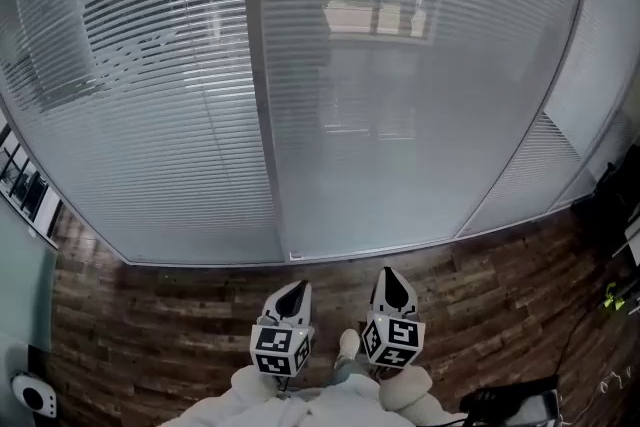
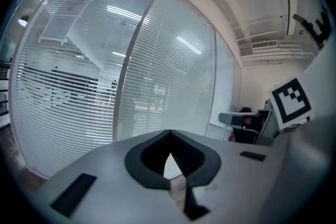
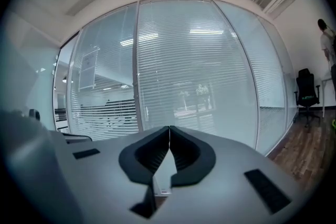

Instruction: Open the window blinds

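The blinds (image 1: 400, 115) cover a wall of tall glass panels straight ahead, and their thin horizontal slats run from the top of the view down to the wooden floor (image 1: 170, 315). A pale upright post (image 1: 262, 95) divides the left panel from the middle one. The slats left of the post show darker bands between them. Those right of it lie closer together, and only a faint bright shape shows through.

Both grippers are low in the head view, side by side over the floor and pointing toward the blinds without touching them. The left gripper (image 1: 293, 293) has its jaws pressed together with nothing between them. In the left gripper view the two dark pads (image 2: 157, 157) meet at a single seam at the tip. The right gripper (image 1: 391, 280) is closed and empty as well, and in the right gripper view its jaws meet in one thin line. Each carries its marker cube (the left cube (image 1: 280, 350) and the right cube (image 1: 392, 340) sit just apart), with white sleeves (image 1: 330, 405) behind them.

In the right gripper view the blinds (image 3: 199, 76) fill most of the frame. A black office chair (image 3: 307, 93) stands on the floor far to the right, and a person (image 3: 329, 55) is at the very edge. From the left gripper view the blinds (image 2: 173, 76) curve away to the right.
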A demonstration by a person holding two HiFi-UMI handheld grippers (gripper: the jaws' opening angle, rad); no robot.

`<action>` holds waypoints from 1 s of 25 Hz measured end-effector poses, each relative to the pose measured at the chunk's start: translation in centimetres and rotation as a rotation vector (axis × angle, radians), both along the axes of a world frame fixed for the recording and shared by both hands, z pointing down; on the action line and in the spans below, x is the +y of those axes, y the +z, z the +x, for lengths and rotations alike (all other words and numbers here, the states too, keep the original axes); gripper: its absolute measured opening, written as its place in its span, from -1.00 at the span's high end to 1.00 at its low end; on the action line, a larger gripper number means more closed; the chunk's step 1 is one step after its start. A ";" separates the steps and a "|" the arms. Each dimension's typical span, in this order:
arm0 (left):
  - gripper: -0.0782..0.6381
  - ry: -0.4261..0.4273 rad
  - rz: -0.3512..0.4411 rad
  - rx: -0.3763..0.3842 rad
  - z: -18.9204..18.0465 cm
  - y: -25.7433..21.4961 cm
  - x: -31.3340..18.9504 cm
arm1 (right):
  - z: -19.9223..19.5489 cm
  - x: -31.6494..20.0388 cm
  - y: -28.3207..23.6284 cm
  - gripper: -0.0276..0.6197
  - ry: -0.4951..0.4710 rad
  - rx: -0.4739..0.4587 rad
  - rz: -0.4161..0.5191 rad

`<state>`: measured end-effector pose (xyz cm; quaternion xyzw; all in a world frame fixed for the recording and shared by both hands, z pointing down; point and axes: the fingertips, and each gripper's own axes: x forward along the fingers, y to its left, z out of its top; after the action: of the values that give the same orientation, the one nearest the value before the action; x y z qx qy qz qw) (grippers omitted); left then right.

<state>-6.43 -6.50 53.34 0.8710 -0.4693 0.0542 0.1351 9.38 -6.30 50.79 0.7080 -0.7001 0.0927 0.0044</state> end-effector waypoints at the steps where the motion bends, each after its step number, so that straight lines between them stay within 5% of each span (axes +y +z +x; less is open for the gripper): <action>1: 0.79 -0.003 0.004 0.005 1.3 -0.4 -1.9 | 1.1 -1.9 -0.4 0.87 -0.005 0.002 0.003; 15: 0.79 0.024 0.021 0.013 15.2 -2.4 -21.1 | 13.8 -20.8 -2.0 0.87 -0.020 0.015 -0.014; 22: 0.79 -0.025 0.034 -0.056 13.5 -2.4 -25.4 | 13.1 -25.6 -1.6 0.87 -0.058 -0.034 -0.031; 25: 0.79 -0.130 0.141 -0.257 9.2 -3.8 -29.0 | 12.6 -26.9 -2.6 0.87 -0.068 -0.051 -0.005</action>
<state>2.76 -35.47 49.53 0.8320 -0.5407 0.1232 0.0155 22.01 -33.24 48.19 0.6813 -0.7233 0.1124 -0.0084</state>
